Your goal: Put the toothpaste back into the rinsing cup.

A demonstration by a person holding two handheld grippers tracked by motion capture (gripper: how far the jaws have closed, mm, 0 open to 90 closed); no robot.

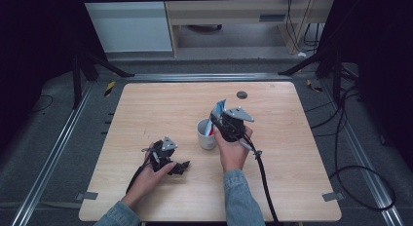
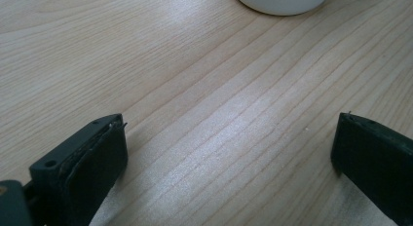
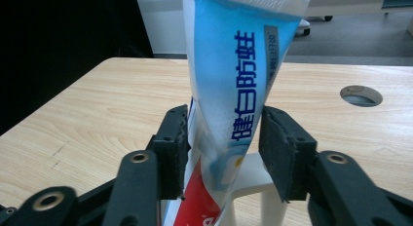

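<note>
With the blue-and-white toothpaste tube (image 3: 234, 89) standing in the white ceramic mug (image 1: 206, 133), the right gripper (image 3: 224, 153) had released it, its jaws parted around it, and should next withdraw toward 6 o'clock, while the left gripper (image 2: 229, 153) rested wide open and empty at the mug's 8 o'clock.

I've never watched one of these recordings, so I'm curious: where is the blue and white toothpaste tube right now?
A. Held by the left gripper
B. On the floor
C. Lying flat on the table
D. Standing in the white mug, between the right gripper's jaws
D: the toothpaste tube stands upright in the white mug, between the jaws of the right gripper, while the left gripper rests open over bare table.
</note>
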